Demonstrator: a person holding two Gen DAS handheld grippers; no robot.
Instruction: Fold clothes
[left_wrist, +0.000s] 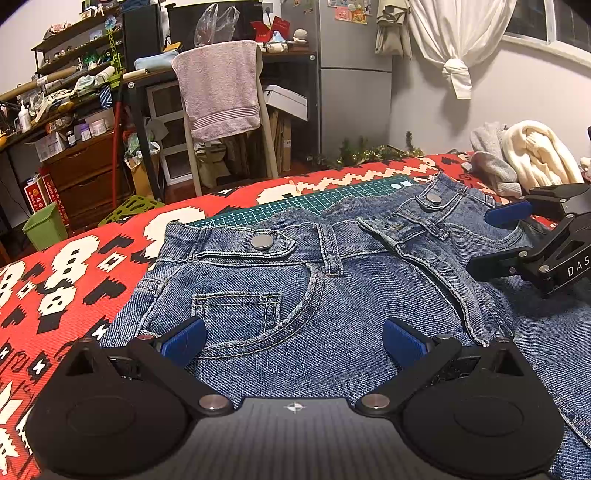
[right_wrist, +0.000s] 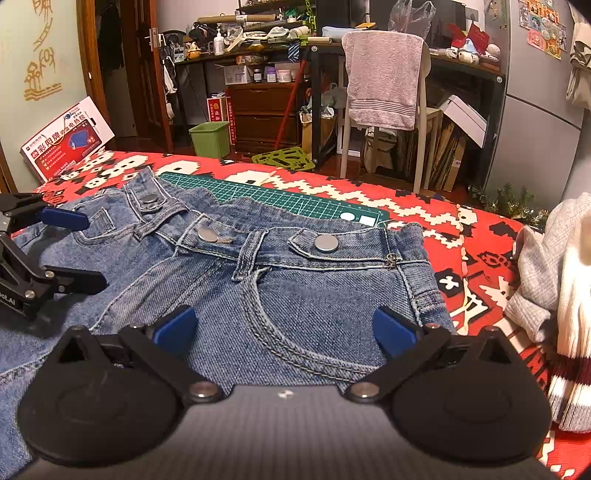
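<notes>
the left gripper (left_wrist: 293, 341) is spread wide with nothing between its blue pads, held low above the jeans (left_wrist: 332, 295) over the coin-pocket side. the right gripper (right_wrist: 286, 330) is likewise spread and grasping nothing, above the opposite front pocket of the jeans. whether the pads touch the denim cannot be told.

the jeans are mid-blue washed denim with pale contrast stitching, lying front-up with the waistband on the far side. 3 round metal buttons show along the waistband in the right wrist view, and the fly area is rumpled and skewed. the legs run toward the cameras and are cut off by the gripper bodies and frame edges.

beyond the waistband, a green cutting mat (right_wrist: 295, 199) is partly tucked under the jeans. both rest on a red patterned blanket (left_wrist: 74, 266). to the right of the jeans a pile of grey and cream knitwear (right_wrist: 554, 288) is cut off by the frame edge.
</notes>
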